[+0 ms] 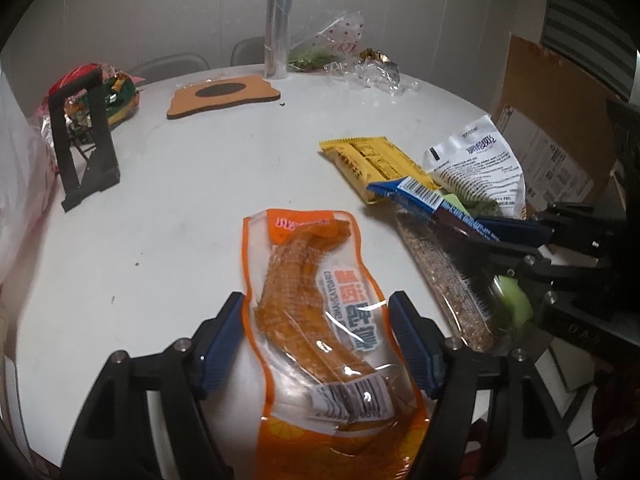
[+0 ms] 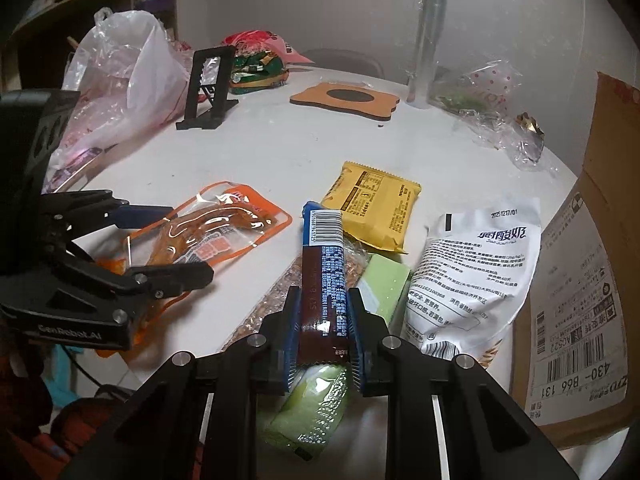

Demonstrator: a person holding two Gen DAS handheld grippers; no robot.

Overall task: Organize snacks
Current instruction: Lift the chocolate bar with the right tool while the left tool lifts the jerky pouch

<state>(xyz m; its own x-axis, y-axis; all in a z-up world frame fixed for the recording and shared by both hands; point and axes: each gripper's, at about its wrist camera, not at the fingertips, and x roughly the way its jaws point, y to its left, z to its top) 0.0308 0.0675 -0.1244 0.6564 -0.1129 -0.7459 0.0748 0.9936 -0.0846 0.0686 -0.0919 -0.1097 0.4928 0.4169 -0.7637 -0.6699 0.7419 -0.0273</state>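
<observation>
Snacks are lying mostly unsorted: the right gripper (image 2: pixel 323 344) is clamping the brown bar (image 2: pixel 324 276), while the left gripper (image 1: pixel 316 344) is straddling, fingers apart, the orange pouch (image 1: pixel 316 308); the yellow packet (image 2: pixel 372 208) and white bag (image 2: pixel 476 264) are waiting on the table (image 1: pixel 192 184).

My left gripper (image 1: pixel 316 344) was matte black, its angular linkage arms pinned with round silver screws, and each finger wore a ribbed blue pad (image 1: pixel 412 344). My right gripper (image 2: pixel 324 334) matched it: black arms, silver pins, blue pads. White lettering ran along the left one's body at lower left of the right wrist view.
</observation>
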